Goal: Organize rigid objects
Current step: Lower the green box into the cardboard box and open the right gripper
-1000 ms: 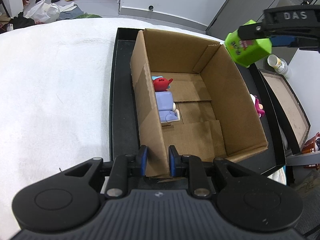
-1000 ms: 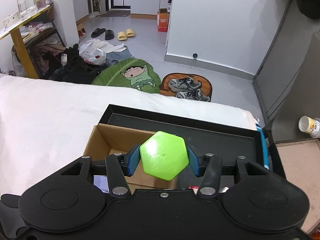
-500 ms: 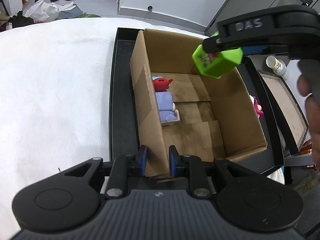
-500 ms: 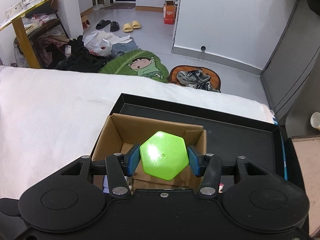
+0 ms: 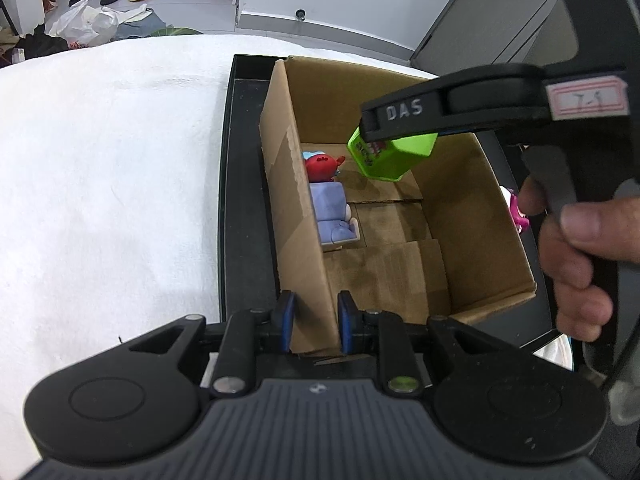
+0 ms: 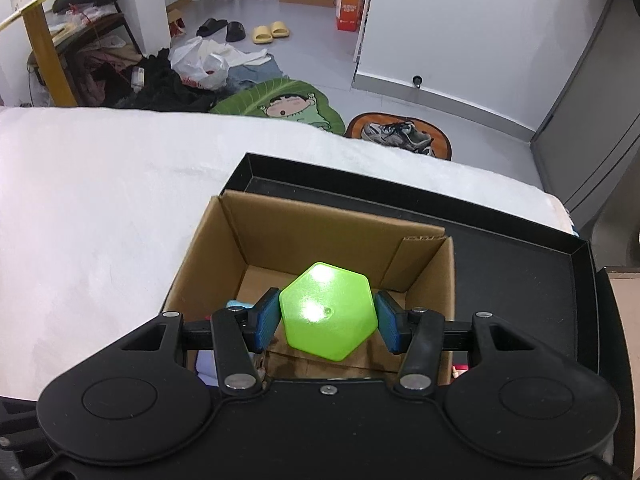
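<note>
pinching the cardboard box point(image 5: 384, 216) by its near wall, left gripper point(image 5: 314, 322) steadies it; right gripper point(image 6: 327, 322) clamped on green hexagonal container point(image 6: 328, 310), hovering over box's far end, beside red toy point(image 5: 320, 166), likely for dropping in.

Both grippers' fingers point(image 6: 267, 316) clamped, pointing down

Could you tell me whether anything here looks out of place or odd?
One thing: a pink toy lies outside the cardboard box, on the black tray beside its wall, while the red toy and purple toy lie inside.
</note>
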{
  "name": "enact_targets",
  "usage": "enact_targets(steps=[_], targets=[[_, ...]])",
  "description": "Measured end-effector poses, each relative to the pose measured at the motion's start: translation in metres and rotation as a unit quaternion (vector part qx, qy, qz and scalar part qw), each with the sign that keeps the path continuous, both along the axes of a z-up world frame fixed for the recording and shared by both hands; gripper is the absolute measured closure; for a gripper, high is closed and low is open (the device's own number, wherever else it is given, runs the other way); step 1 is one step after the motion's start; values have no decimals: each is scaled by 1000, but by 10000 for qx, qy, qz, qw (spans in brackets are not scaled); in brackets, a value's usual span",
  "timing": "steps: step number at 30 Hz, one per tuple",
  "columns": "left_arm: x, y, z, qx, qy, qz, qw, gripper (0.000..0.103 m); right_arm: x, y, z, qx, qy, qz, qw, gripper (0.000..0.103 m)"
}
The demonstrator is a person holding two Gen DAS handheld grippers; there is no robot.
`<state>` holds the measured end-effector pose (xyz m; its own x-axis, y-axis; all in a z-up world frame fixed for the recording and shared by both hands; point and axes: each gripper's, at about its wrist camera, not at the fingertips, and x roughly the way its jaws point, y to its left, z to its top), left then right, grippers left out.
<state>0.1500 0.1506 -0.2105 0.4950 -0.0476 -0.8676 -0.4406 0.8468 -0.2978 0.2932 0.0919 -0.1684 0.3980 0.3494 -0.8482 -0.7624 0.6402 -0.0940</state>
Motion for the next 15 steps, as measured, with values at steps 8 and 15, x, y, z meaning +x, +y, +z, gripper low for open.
enact_targets(steps=[8, 15], targets=[[0, 0, 0, -20, 7, 21, 10000, 81, -5, -2, 4, 58, -171, 239, 9996, 49], [0, 1, 0, -6, 24, 30, 10000, 81, -8, -22, 26, 149, -171, 300, 9993, 41]])
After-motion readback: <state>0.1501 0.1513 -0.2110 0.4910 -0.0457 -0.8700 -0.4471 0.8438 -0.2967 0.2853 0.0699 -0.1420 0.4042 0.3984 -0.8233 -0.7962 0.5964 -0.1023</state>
